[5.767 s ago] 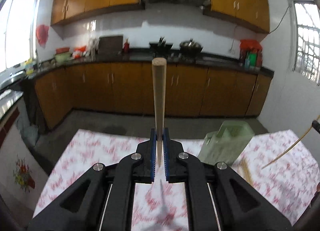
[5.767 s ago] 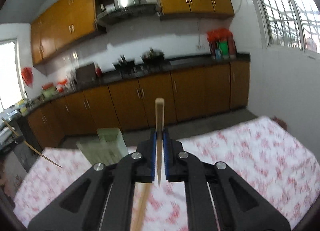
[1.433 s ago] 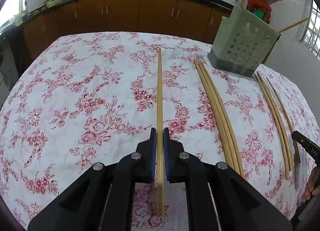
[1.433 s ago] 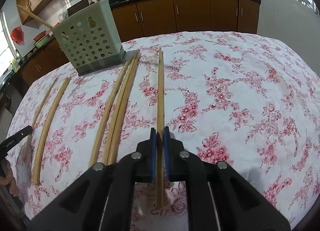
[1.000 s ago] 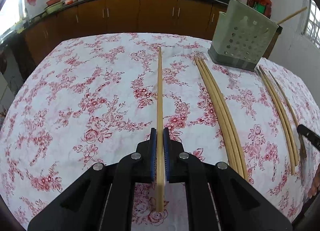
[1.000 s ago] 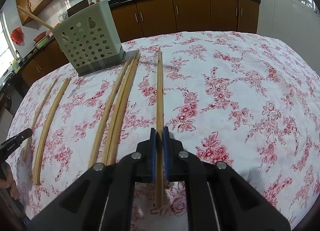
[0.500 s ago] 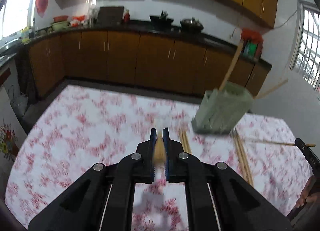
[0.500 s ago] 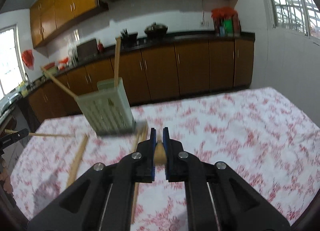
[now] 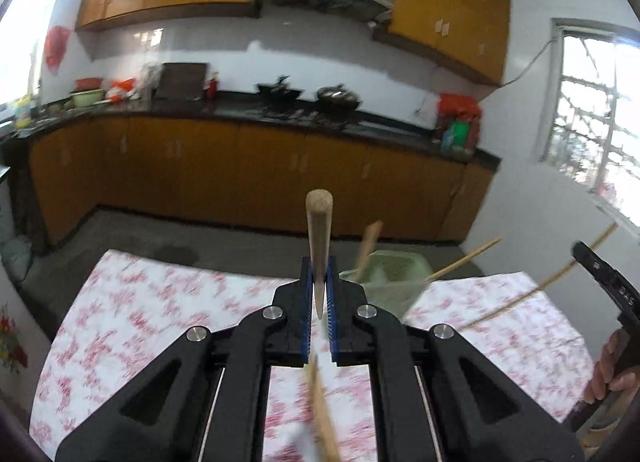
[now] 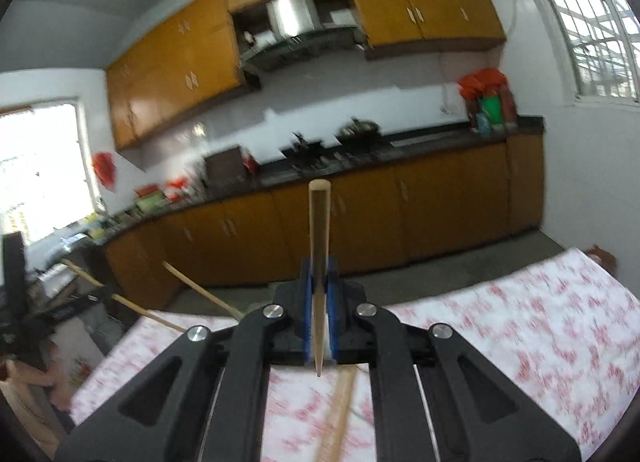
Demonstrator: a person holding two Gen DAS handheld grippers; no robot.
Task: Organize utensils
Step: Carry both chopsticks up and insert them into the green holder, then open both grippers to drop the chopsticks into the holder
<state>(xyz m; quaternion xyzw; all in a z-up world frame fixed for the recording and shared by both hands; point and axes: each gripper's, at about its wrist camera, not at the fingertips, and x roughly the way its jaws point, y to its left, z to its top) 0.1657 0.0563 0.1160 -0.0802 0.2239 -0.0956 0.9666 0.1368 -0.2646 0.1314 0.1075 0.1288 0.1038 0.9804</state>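
My left gripper is shut on a wooden chopstick and holds it raised, pointing up over the table. The green perforated utensil holder stands just right of it with chopsticks sticking out. My right gripper is shut on another wooden chopstick, also lifted above the table; the holder is hidden behind it there. Loose chopsticks lie blurred under each gripper.
The table has a white cloth with red flowers. The right gripper's body and hand show at the left view's right edge. Wooden kitchen cabinets and a dark counter run along the back wall.
Both grippers have lifted their chopsticks off the tablecloth and tilted up from looking down at the table to facing the kitchen. The chopsticks now stand up out of the jaws.
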